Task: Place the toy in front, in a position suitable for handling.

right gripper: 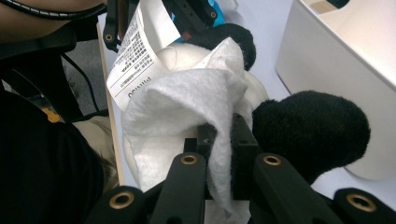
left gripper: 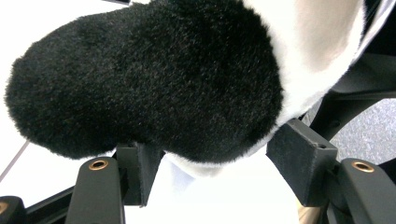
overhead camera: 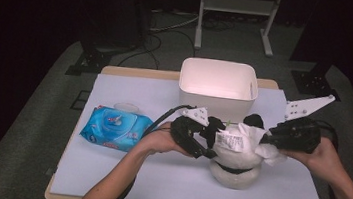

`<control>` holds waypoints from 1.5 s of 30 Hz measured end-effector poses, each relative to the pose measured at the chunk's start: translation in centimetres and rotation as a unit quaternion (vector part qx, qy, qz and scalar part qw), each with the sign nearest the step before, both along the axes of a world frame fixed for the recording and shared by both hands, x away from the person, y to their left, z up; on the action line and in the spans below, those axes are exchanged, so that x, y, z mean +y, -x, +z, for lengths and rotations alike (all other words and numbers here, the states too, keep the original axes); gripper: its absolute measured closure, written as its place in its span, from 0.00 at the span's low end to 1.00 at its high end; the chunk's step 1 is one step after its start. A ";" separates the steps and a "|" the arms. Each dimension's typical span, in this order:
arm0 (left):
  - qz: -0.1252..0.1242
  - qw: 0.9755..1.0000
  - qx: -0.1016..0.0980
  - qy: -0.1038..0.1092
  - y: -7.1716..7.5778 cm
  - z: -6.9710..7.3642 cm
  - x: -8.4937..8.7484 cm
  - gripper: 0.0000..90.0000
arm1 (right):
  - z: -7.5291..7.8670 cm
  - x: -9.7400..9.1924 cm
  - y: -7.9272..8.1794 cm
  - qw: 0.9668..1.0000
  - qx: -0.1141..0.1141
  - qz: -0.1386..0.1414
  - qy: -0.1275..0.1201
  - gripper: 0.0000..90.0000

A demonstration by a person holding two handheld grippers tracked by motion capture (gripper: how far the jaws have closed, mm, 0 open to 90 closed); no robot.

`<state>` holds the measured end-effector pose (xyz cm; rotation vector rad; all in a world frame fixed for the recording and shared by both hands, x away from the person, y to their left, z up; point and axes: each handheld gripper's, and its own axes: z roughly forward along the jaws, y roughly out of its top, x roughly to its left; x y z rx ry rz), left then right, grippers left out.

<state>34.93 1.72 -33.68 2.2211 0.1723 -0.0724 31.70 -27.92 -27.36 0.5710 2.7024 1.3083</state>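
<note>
A black-and-white plush panda (overhead camera: 236, 155) sits on the white mat, with a printed paper tag (overhead camera: 230, 141) hanging from it. My left gripper (overhead camera: 210, 142) comes in from the left. In the left gripper view its jaws (left gripper: 219, 163) flank the panda's black limb (left gripper: 149, 79), and both pads touch the fur. My right gripper (overhead camera: 267, 137) comes from the right and is shut on a white wipe (right gripper: 187, 107), which lies against the panda's white body beside another black limb (right gripper: 310, 126).
A white bin (overhead camera: 218, 81) stands open just behind the panda, close to the right gripper. A blue pack of wet wipes (overhead camera: 116, 129) lies at the left of the mat (overhead camera: 165, 179). A metal stand and cables lie on the floor beyond the table.
</note>
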 end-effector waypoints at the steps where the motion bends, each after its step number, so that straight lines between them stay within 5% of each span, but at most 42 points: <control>1: 0.001 1.000 0.001 0.000 0.0 0.1 0.1 0.40 | 0.0 0.1 0.0 1.000 0.000 0.001 0.000 0.95; 19: 0.009 0.999 -0.032 -0.014 0.8 2.8 2.7 0.41 | 0.3 2.5 -0.5 0.999 0.003 0.027 -0.022 0.95; 24: 0.010 1.000 -0.024 -0.007 0.6 2.0 2.9 0.40 | 0.1 3.2 -0.5 0.999 0.000 0.032 -0.016 0.95; 34: 0.010 1.000 -0.001 0.003 0.7 0.6 2.1 0.20 | -0.7 3.0 -0.5 0.999 0.008 0.029 -0.013 0.95; 45: 0.005 1.000 -0.016 0.023 0.4 1.6 2.4 0.39 | -0.1 3.0 -0.4 0.999 0.000 0.028 -0.031 0.95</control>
